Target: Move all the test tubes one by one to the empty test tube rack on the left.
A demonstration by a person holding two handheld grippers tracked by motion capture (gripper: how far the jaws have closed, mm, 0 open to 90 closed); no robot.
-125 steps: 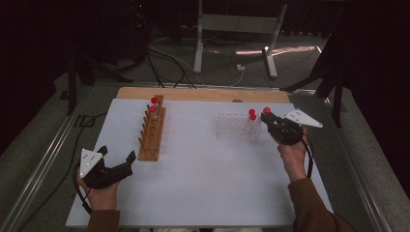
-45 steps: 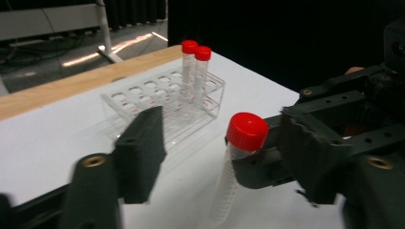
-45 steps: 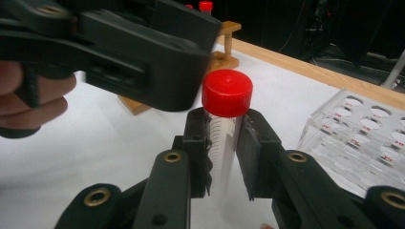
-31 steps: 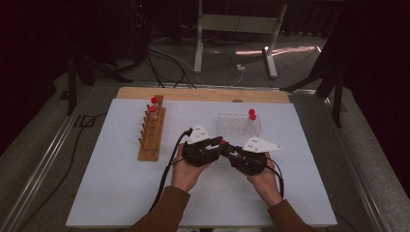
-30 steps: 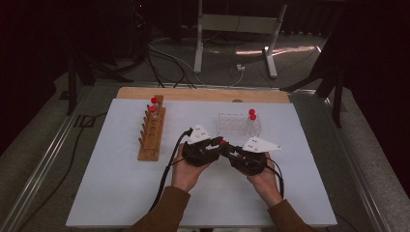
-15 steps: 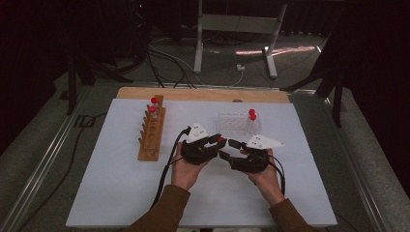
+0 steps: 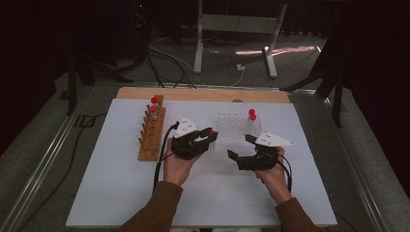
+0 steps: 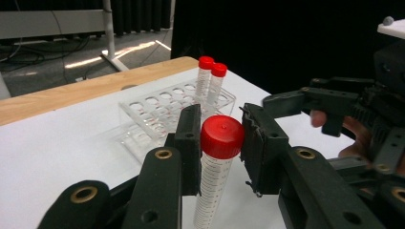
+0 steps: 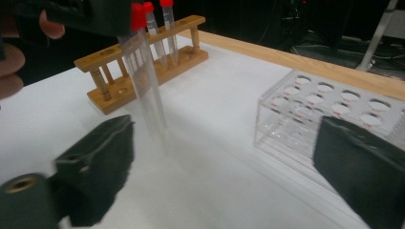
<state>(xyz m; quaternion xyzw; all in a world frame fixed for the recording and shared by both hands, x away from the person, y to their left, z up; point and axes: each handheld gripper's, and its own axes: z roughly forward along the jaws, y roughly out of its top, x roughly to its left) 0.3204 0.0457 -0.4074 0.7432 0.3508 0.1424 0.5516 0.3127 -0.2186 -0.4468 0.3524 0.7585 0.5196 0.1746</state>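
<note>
- Handoff done: right tongs (image 7: 238,147) have just opened, jaws wide and empty, now apart from the tube (image 8: 217,164).
- Left tongs (image 7: 210,137) clenched on tube just below its red cap, above the tabletop (image 7: 121,193).
- Likely next: wooden rack (image 7: 151,131), 2 tubes there.

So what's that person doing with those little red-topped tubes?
A person is moving capped test tubes between two racks. The left gripper is clamped on a red-capped tube, just handed over by the right gripper, whose jaws have just opened and hold nothing. Two tubes stand in the clear rack, two in the wooden rack.
</note>
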